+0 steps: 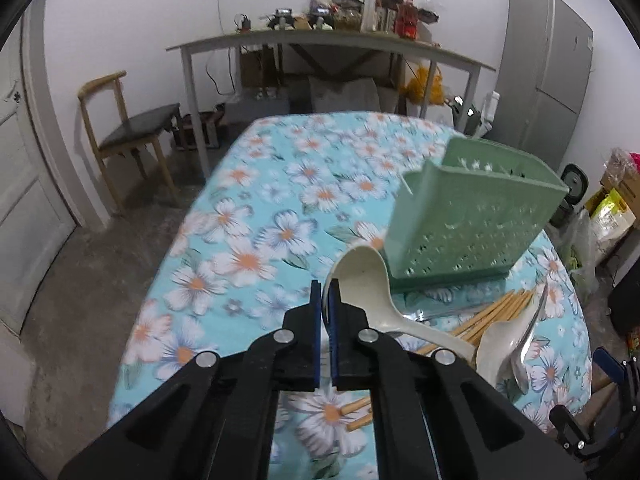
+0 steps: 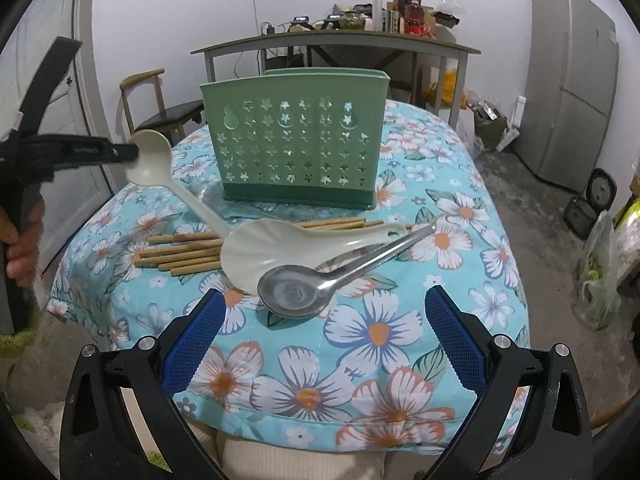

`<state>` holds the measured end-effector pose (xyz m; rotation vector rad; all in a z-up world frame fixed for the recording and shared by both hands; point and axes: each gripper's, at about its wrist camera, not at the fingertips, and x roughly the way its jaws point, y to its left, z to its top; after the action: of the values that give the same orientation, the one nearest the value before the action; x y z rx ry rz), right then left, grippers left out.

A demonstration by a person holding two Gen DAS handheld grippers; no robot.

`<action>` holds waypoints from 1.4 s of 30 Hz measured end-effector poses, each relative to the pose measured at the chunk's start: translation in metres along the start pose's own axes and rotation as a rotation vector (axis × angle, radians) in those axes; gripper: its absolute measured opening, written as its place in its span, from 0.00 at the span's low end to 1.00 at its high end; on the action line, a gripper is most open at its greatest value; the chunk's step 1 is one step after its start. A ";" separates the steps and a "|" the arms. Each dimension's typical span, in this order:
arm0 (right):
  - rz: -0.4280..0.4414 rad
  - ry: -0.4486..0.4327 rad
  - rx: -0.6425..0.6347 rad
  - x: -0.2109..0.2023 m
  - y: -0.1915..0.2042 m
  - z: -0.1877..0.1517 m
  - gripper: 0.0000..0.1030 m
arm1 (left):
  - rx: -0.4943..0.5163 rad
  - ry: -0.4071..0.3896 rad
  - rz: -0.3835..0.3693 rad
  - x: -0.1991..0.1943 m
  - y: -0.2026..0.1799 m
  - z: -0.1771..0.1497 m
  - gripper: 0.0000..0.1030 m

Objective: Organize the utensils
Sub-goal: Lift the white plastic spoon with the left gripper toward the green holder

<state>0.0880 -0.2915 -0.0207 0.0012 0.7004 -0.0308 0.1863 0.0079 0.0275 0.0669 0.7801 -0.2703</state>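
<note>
— On the flowered tablecloth (image 2: 376, 332), what do you see?

— 1 green holder (image 2: 296, 144) with star-shaped holes stands upright toward the back of the table. In front of it lies a row of wooden chopsticks (image 2: 184, 250), and across them a wide white spoon (image 2: 256, 254). 1 metal spoon (image 2: 298, 290) lies nearest the camera, its handle resting over the white spoon's handle.

— And the grippers?

— The left gripper (image 1: 330, 312) is clenched on the bowl of a white ladle (image 1: 360, 280); the blue pads pinch its rim edge-on. From the right wrist view the same ladle (image 2: 152, 156) hangs tilted, bowl up at the left beside the holder, its handle slanting down toward the chopsticks (whether the handle's end still touches them, I cannot tell). A hand (image 2: 22, 236) grips that tool at the far left edge.

— The right one?

— The right gripper (image 2: 324, 344) is released, jaws spread wide over the near edge of the table, nothing between them, the metal spoon just beyond.

— Anything in the holder?

— In the left wrist view the holder (image 1: 472, 224) is blurred, so I cannot see inside.

— Behind it?

— 1 cluttered side table (image 2: 336, 42), 1 wooden chair (image 2: 160, 108) and 1 grey fridge (image 2: 568, 80).
</note>
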 end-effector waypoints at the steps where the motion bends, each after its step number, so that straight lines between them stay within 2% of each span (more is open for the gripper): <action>1: 0.002 -0.005 -0.005 0.000 0.001 0.002 0.93 | -0.008 -0.010 0.009 -0.004 0.005 0.001 0.02; 4: 0.020 -0.034 -0.032 -0.001 0.005 0.014 0.92 | -0.036 -0.032 0.038 -0.015 0.020 0.002 0.02; 8: 0.065 -0.091 -0.092 0.003 0.019 0.038 0.82 | -0.110 -0.073 0.072 -0.030 0.049 0.001 0.02; 12: 0.136 -0.122 -0.224 0.020 0.049 0.063 0.71 | -0.182 -0.112 0.107 -0.043 0.077 0.000 0.02; 13: 0.156 -0.106 -0.276 0.031 0.061 0.070 0.66 | -0.195 -0.122 0.117 -0.046 0.084 0.000 0.02; 18: 0.223 0.011 -0.489 0.079 0.110 0.082 0.53 | -0.261 -0.152 0.154 -0.055 0.114 -0.005 0.02; 25: 0.208 0.124 -0.630 0.127 0.144 0.074 0.43 | -0.310 -0.144 0.162 -0.052 0.138 -0.012 0.02; 30: 0.183 0.196 -0.671 0.151 0.152 0.070 0.33 | -0.330 -0.129 0.151 -0.043 0.146 -0.013 0.02; 34: 0.172 0.202 -0.657 0.157 0.157 0.072 0.08 | -0.335 -0.123 0.147 -0.037 0.148 -0.012 0.02; 35: 0.171 0.200 -0.648 0.155 0.156 0.073 0.05 | -0.336 -0.122 0.145 -0.036 0.148 -0.012 0.02; 42: 0.190 0.135 -0.516 0.128 0.132 0.094 0.02 | -0.323 -0.157 0.123 -0.038 0.140 -0.001 0.02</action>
<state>0.2501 -0.1642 -0.0319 -0.4277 0.8249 0.3353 0.1970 0.1513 0.0476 -0.2086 0.6528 -0.0301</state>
